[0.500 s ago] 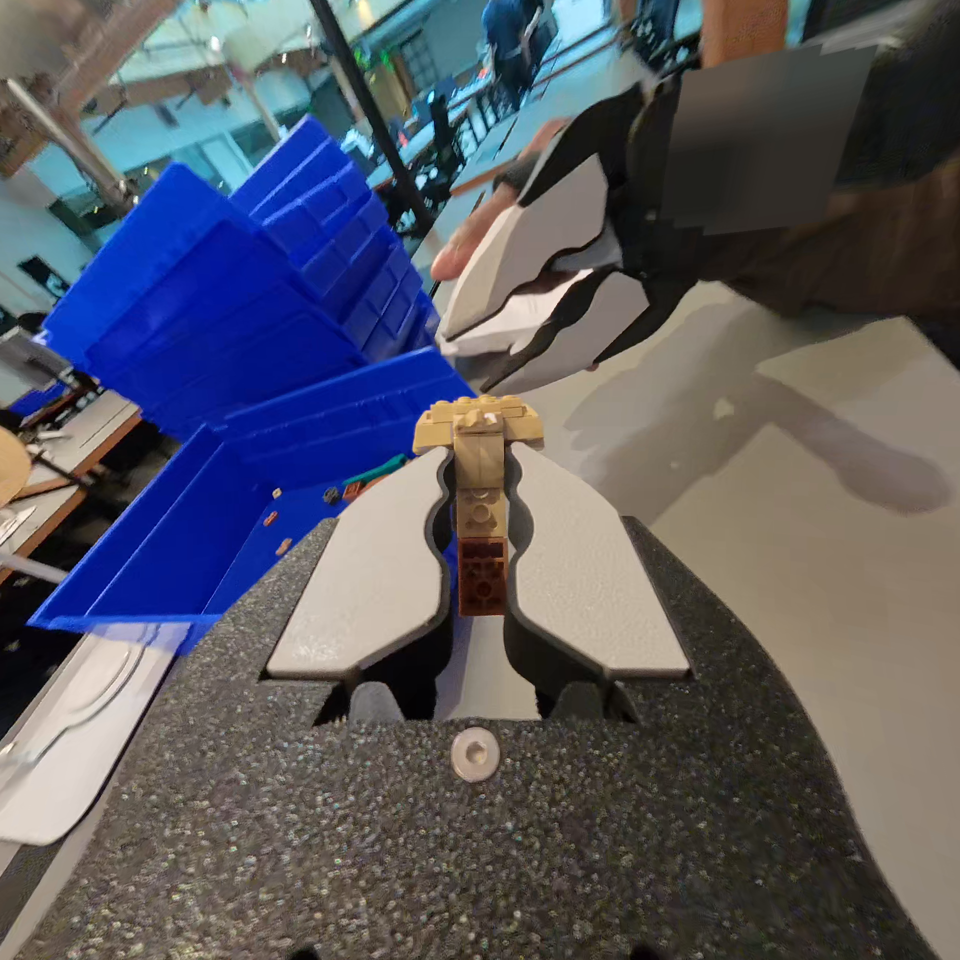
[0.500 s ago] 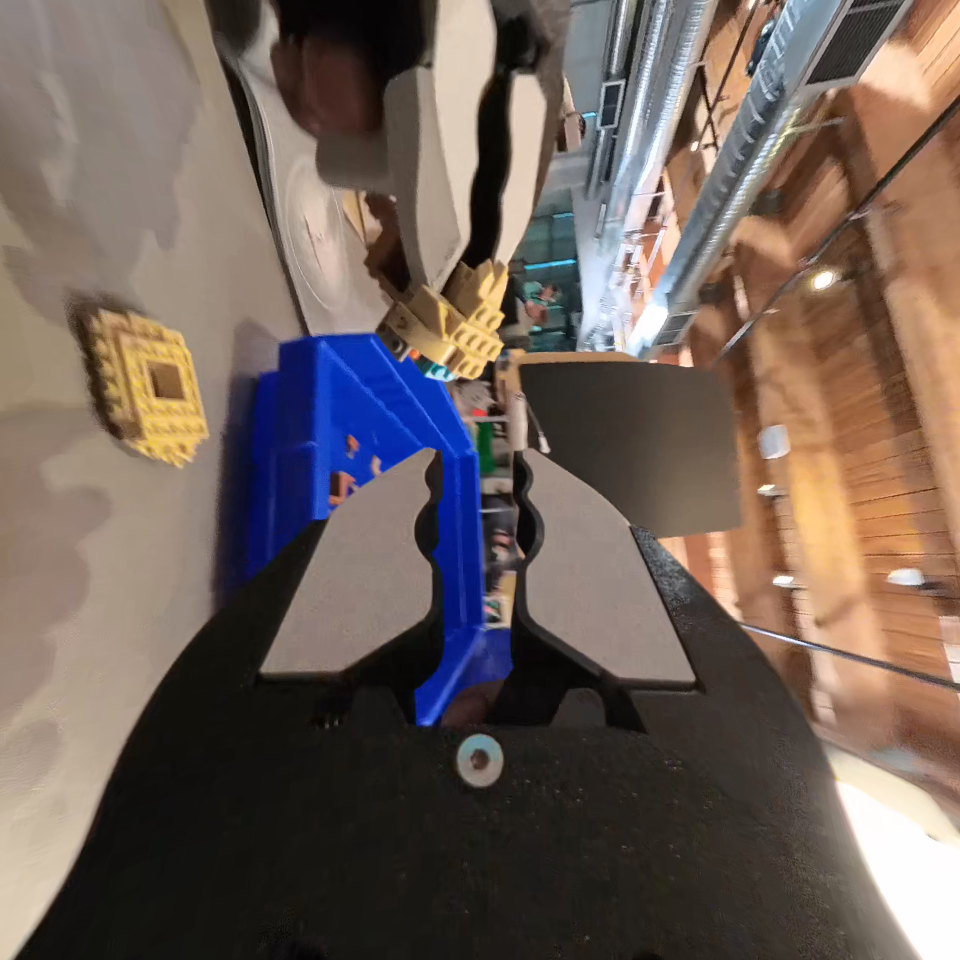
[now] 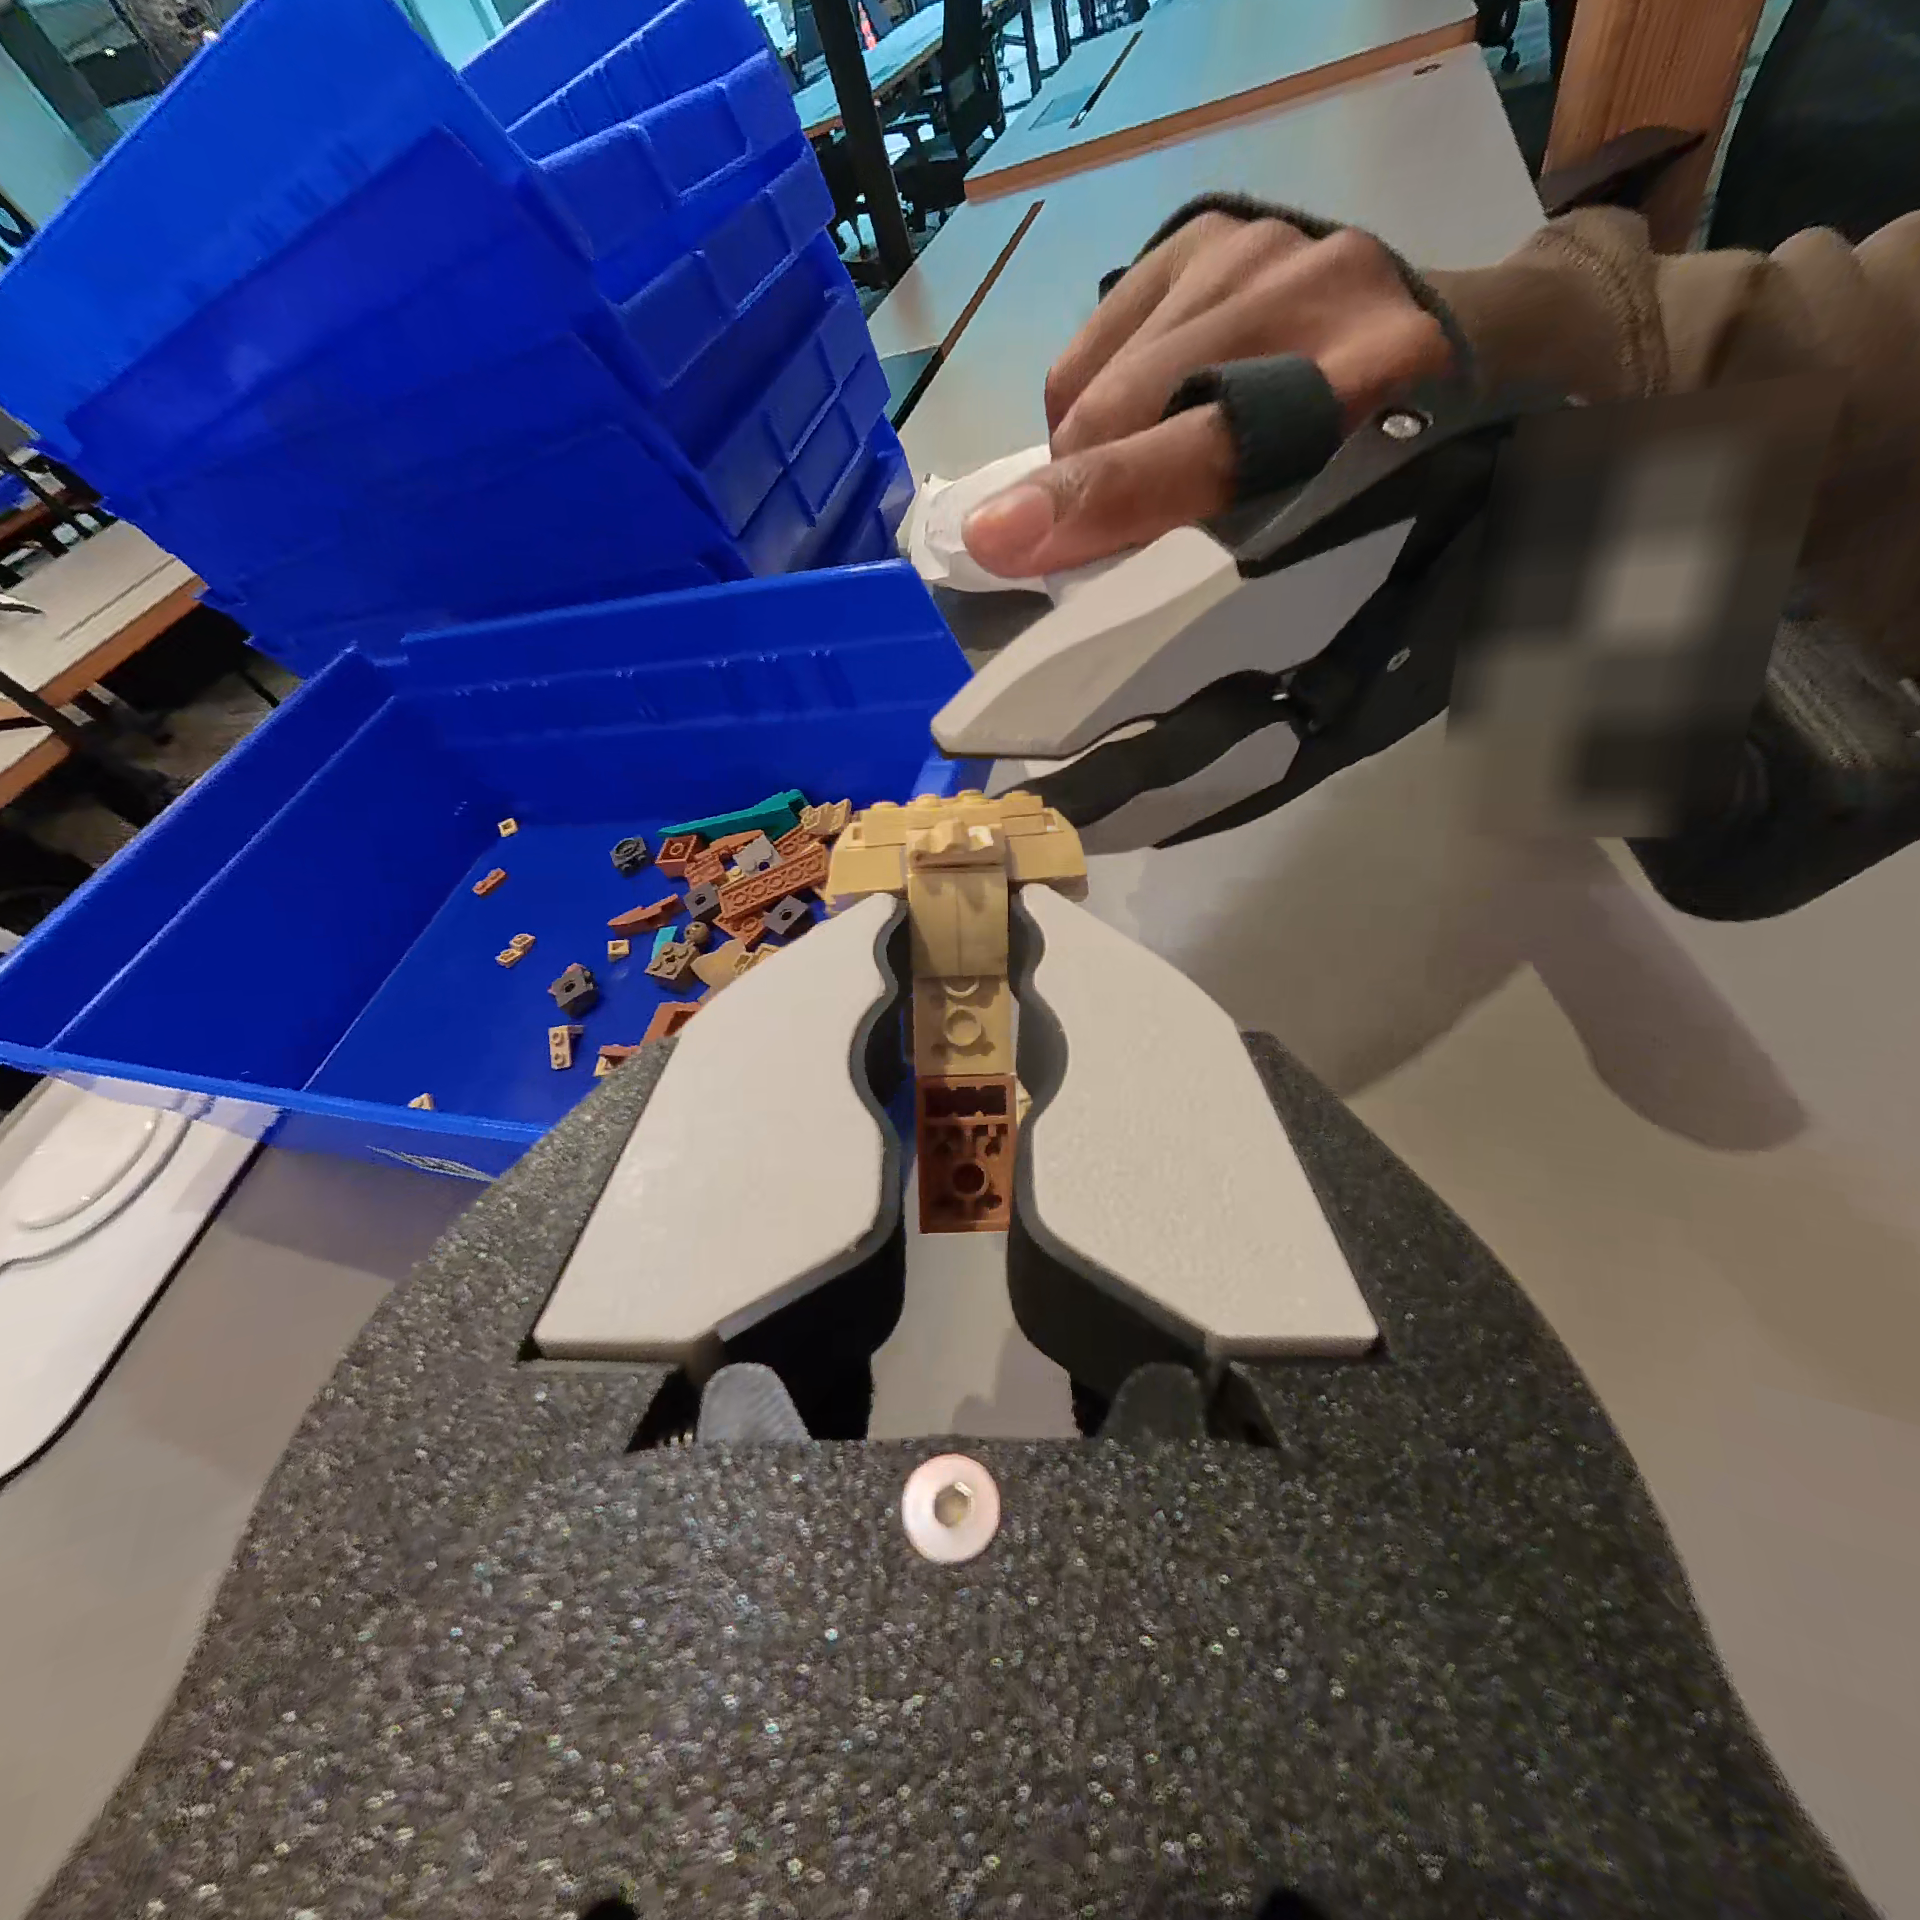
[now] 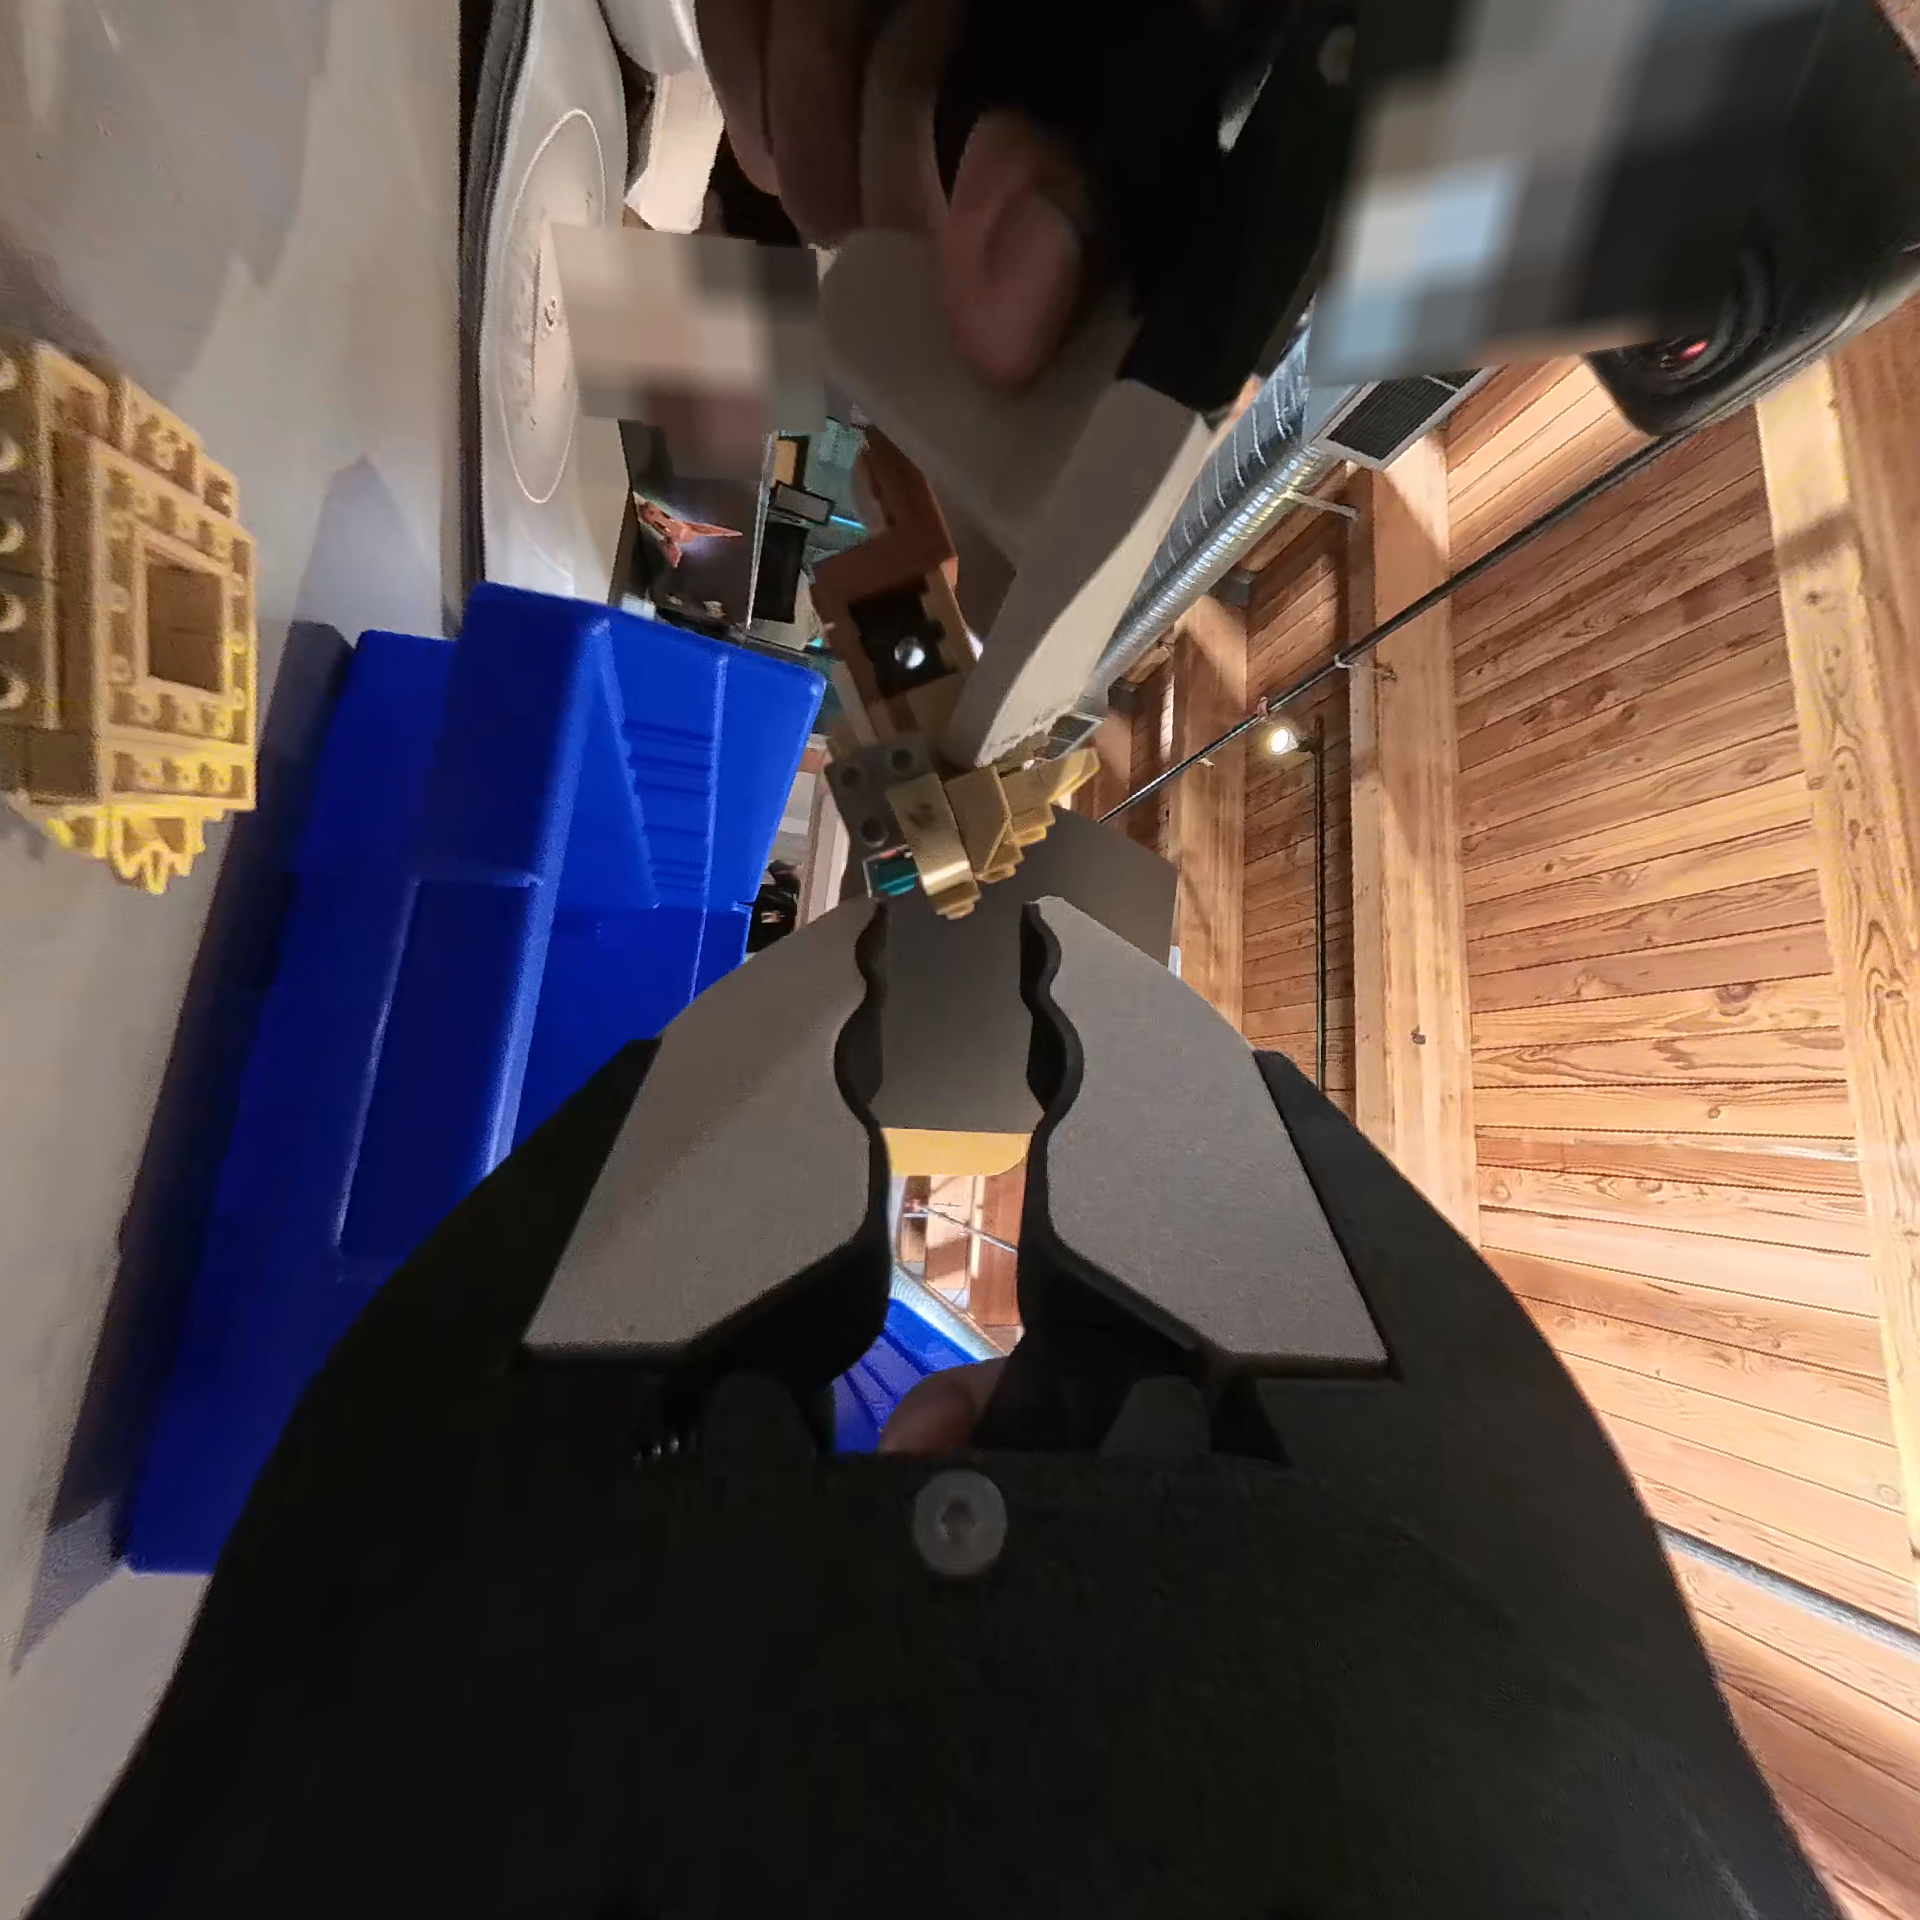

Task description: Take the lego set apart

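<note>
**Tan brick model clamped, second gripper at its tip**

A tan brick model (image 3: pixel 958 883), with a wide studded head and a brown block at its rear, is clamped between the left gripper (image 3: pixel 958 914) pads, above the near edge of the blue bin (image 3: pixel 260 935). The right gripper (image 4: pixel 951 909), turned sideways, is held with jaws parted and empty just at the model's tip. Half a second earlier it stood farther off.
</note>
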`<action>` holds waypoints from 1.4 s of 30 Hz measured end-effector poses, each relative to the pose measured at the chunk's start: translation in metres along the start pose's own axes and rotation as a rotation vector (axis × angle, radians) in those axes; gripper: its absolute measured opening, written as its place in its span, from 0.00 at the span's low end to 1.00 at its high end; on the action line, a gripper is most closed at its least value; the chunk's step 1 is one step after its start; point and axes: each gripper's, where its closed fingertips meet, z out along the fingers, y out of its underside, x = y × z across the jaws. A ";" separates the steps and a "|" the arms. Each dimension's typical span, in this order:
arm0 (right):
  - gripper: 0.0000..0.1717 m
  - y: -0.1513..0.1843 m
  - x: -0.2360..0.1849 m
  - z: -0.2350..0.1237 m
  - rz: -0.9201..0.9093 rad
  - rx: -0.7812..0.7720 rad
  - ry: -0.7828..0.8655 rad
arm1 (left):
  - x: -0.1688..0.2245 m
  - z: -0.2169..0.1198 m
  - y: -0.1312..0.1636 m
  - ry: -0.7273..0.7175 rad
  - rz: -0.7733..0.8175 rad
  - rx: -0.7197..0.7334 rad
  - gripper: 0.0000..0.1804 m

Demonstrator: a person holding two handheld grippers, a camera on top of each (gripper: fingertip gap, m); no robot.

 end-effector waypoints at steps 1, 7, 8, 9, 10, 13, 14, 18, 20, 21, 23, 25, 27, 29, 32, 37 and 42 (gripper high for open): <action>0.13 -0.001 0.000 0.001 0.001 0.000 0.007 | 0.001 0.000 -0.001 0.009 -0.002 0.004 0.09; 0.12 -0.004 -0.005 0.001 -0.006 0.011 -0.011 | 0.005 0.001 0.002 0.035 -0.014 -0.005 0.09; 0.12 -0.004 -0.005 0.001 -0.005 0.014 -0.016 | 0.005 0.001 0.001 0.038 -0.014 -0.004 0.09; 0.11 -0.005 -0.006 0.001 -0.003 0.017 -0.022 | 0.006 0.001 0.002 0.042 -0.016 -0.006 0.09; 0.10 -0.005 -0.007 0.000 0.000 0.020 -0.025 | 0.006 0.000 0.001 0.047 -0.019 -0.003 0.09; 0.09 -0.006 -0.007 0.000 0.018 0.029 -0.042 | 0.007 -0.001 0.001 0.061 -0.029 0.002 0.09; 0.09 -0.007 -0.008 0.000 0.017 0.031 -0.049 | 0.008 0.000 0.002 0.061 -0.025 -0.002 0.09; 0.08 -0.007 -0.012 -0.002 0.007 0.045 -0.069 | 0.009 0.001 0.005 0.062 -0.009 -0.023 0.09; 0.04 -0.007 -0.012 -0.002 0.006 0.057 -0.072 | 0.010 0.001 0.007 0.059 0.009 -0.042 0.09; 0.04 -0.007 -0.013 -0.002 0.004 0.059 -0.076 | 0.010 0.001 0.007 0.056 0.014 -0.047 0.09; 0.04 -0.007 -0.013 -0.001 -0.001 0.056 -0.078 | 0.009 0.001 0.009 0.048 0.023 -0.055 0.09; 0.04 -0.007 -0.014 0.000 -0.008 0.056 -0.078 | 0.008 0.001 0.010 0.042 0.029 -0.066 0.09; 0.04 -0.004 -0.014 0.001 -0.012 0.047 -0.081 | 0.006 0.002 0.011 0.030 0.038 -0.076 0.09; 0.04 0.009 -0.013 0.001 -0.011 0.010 -0.075 | -0.002 -0.002 0.017 -0.019 0.058 -0.107 0.09; 0.04 0.029 -0.011 -0.001 0.034 -0.027 -0.063 | -0.010 -0.011 0.012 -0.029 0.026 -0.059 0.09; 0.04 0.030 -0.007 0.002 0.094 -0.045 -0.021 | -0.007 -0.013 0.006 -0.018 0.050 -0.015 0.09; 0.07 0.080 -0.020 0.026 0.300 -0.386 -0.081 | -0.009 -0.012 0.002 -0.029 0.048 0.030 0.09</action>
